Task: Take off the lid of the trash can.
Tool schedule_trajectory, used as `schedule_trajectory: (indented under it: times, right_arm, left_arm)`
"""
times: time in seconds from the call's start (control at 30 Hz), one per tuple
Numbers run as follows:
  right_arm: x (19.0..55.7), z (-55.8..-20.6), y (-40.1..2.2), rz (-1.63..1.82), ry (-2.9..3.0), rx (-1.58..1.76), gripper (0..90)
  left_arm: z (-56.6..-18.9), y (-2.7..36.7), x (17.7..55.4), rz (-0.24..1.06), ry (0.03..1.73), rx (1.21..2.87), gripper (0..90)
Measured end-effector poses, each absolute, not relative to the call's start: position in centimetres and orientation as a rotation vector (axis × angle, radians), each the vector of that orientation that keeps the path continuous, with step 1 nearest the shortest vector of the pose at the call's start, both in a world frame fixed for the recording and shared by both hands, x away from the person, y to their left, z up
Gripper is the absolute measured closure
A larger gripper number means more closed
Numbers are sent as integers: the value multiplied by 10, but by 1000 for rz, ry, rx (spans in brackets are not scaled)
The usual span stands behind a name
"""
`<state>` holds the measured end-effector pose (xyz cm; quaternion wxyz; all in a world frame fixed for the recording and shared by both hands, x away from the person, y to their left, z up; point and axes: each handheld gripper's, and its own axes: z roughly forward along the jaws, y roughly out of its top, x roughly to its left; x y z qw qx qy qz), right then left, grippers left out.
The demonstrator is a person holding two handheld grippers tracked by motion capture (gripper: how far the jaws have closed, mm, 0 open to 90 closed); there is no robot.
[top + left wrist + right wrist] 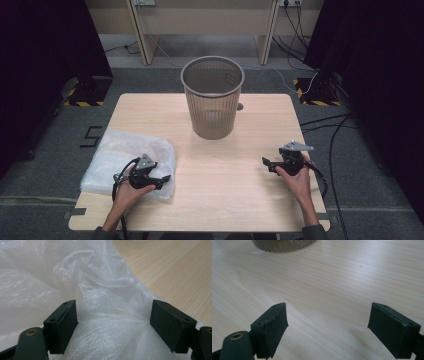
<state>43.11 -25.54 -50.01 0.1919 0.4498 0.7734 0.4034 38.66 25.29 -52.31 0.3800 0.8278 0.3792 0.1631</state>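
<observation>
Count on the table: two grippers, one plastic sheet, one mesh bin, one small pale scrap.

Left gripper [164, 181]: held in the person's left hand [129, 192], lying over the near right part of the crumpled clear plastic sheet [117, 155]. In the left gripper view its two black jaws stand wide apart and the sheet [100, 322] bunches up in the gap between them. The right-hand pad [170, 325] lies at the edge of a gathered fold; whether it actually touches the film I cannot tell, as the film is too sheer there. The left-hand pad [62, 325] has film just beside it, not visibly pressed. So: fingers spread, nothing clamped. Beyond the fingertips the sheet rises in one twisted ridge, and bare table [175, 267] shows beyond it at the upper right of that view.

Right gripper [266, 163]: held in the person's right hand [299, 181], well apart from the sheet, across the table [225, 190]. Its two jaws are spread wide over bare wood [327, 315], nothing between them.

Farther out: one grey mesh bin [212, 97] stands upright, well beyond both sets of fingertips and roughly midway between them. In the right gripper view its base [284, 245] sits far ahead of the jaws, with one small pale scrap [257, 252] touching its foot.
</observation>
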Motion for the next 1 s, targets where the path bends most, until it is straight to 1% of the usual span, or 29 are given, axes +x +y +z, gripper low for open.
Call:
schedule_trajectory:
  times: [0.37,1.0]
  right_arm:
    - [444,-471,-253,1144,2139,1245,159]
    - [494,-395,-222,1162,2139,1149,160]
  left_arm:
    - [-523,253,387,417,969,2114,210]
    - [-523,253,387,418,967,2115,211]
